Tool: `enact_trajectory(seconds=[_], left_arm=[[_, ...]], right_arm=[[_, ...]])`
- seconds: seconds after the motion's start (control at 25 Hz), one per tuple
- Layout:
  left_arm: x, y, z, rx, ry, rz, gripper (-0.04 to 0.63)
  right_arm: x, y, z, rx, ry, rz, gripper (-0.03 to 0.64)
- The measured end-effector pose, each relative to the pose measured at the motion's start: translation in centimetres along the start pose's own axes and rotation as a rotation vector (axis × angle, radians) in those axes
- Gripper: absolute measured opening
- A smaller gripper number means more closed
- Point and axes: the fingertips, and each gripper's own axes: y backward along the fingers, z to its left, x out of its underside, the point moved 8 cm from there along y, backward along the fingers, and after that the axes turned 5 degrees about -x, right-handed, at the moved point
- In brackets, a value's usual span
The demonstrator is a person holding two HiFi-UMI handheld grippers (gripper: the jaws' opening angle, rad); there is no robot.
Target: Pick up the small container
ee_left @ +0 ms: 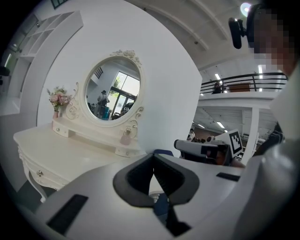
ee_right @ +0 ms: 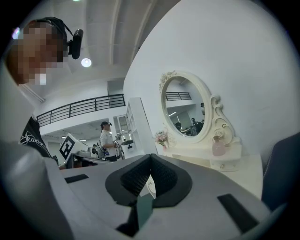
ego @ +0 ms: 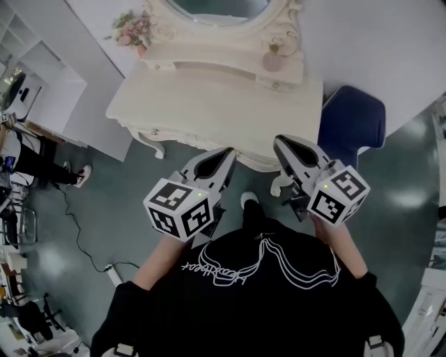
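Note:
The small container is a pink jar (ego: pixel 273 61) standing on the raised back shelf of the cream dressing table (ego: pixel 209 104), to the right of the oval mirror (ego: pixel 216 8). The left gripper view shows this jar (ee_left: pixel 125 137) below the mirror, and in the right gripper view the jar (ee_right: pixel 218 146) stands beside the mirror frame. My left gripper (ego: pixel 228 155) and right gripper (ego: pixel 282 143) hover side by side in front of the table's near edge, well short of the jar. Both are shut with nothing between the jaws, as the left gripper (ee_left: pixel 153 157) and the right gripper (ee_right: pixel 150 158) show in their own views.
A vase of pink flowers (ego: pixel 132 29) stands at the shelf's left end. A blue chair (ego: pixel 352 122) is by the table's right side. White shelving (ego: pixel 42 84), a seated person's legs (ego: pixel 42 171) and a floor cable (ego: pixel 77 230) are at the left.

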Motion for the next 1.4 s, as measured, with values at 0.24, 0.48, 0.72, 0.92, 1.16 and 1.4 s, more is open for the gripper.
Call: enact_trajectory(seconds=[0.24, 0.48, 0.72, 0.92, 1.16, 1.4], left_arm=[[-2.2, -3.7, 2.8, -0.026, -0.010, 0.019, 0.002], [-4.6, -9.8, 4.8, -0.003, -0.033, 0.058, 0.002], [-7.1, -16.1, 6.8, 0.003, -0.038, 0.066, 0.002], [-8.1, -18.4, 7.4, -0.001, -0.042, 0.064, 0.002], [-8.4, -19.3, 8.4, -0.006, -0.037, 0.067, 0.002], [-8.9, -20.6, 9.5, 0.025, -0.049, 0.078, 0.002]], right_arm=[[-1.2, -3.1, -4.3, -0.011, -0.008, -0.018, 0.006], [-2.8, -5.4, -10.4, -0.002, -0.062, -0.032, 0.005], [-4.4, -7.0, -16.6, 0.014, -0.061, -0.007, 0.006], [-5.4, -8.0, -19.6, 0.020, -0.065, -0.001, 0.006], [-5.8, -8.8, -21.1, 0.042, -0.041, 0.000, 0.006], [-6.0, -9.6, -22.6, 0.080, -0.018, 0.000, 0.023]])
